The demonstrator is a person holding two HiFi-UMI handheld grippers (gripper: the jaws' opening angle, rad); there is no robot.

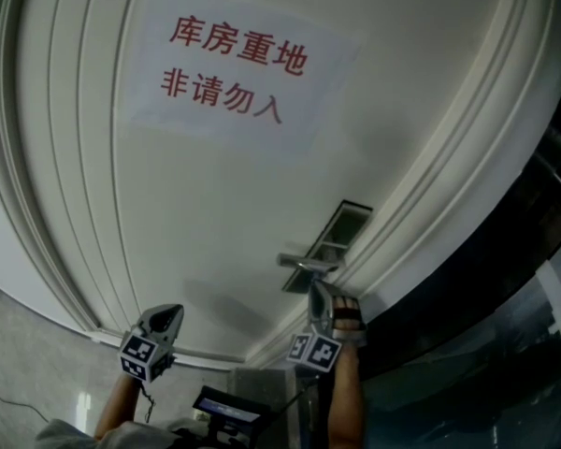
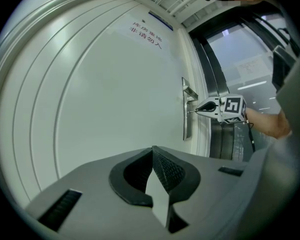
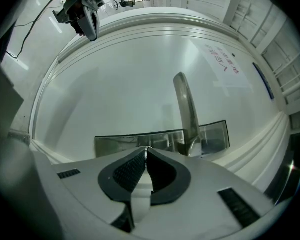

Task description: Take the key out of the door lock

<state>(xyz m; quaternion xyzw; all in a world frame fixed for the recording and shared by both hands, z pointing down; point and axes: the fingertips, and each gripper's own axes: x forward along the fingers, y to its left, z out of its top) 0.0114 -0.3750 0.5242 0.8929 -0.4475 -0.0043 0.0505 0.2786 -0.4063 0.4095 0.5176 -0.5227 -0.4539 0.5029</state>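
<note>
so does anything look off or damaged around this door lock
Nothing stands out. The sign lies flat on the door, the lock plate and handle look intact, and the right gripper is shut on the key at the plate.

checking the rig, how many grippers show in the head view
2. The left gripper is low left, off the door; the right gripper is at the lock plate below the handle, shut on the key.

Head view: faces door close up. Right gripper view: nearest, at lock plate. Left gripper view: farther left, angled along door. All share plate and sign.
</note>
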